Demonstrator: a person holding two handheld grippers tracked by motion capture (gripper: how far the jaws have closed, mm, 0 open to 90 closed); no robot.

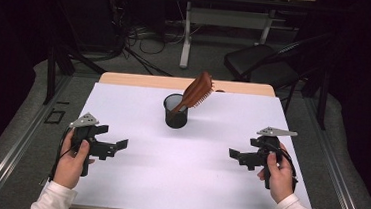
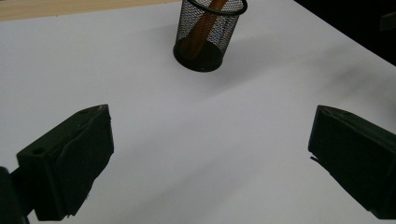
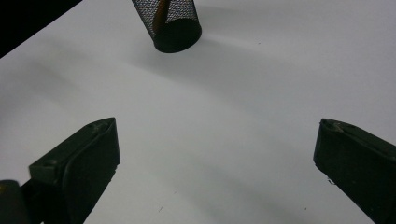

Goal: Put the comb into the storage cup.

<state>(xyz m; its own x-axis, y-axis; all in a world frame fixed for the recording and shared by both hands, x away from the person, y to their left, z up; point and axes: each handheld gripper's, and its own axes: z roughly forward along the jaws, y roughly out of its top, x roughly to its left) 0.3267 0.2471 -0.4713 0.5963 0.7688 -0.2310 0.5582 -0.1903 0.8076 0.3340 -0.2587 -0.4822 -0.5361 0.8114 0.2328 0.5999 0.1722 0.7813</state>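
A wooden hairbrush stands handle-down and tilted in a black mesh cup at the middle of the white-covered bench, toward its far edge. Well apart on either side, near the front, the left gripper and right gripper are held low over the bench, jaws spread wide and empty, pointing inward. In both gripper views the cup's rim is cropped and the brush head cut off.

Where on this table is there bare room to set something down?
Nearly everywhere: the white table top lies bare between the left claw and right claw, and either side of the mesh cup. Only the far centre is taken, where the hairbrush leans out of the cup.
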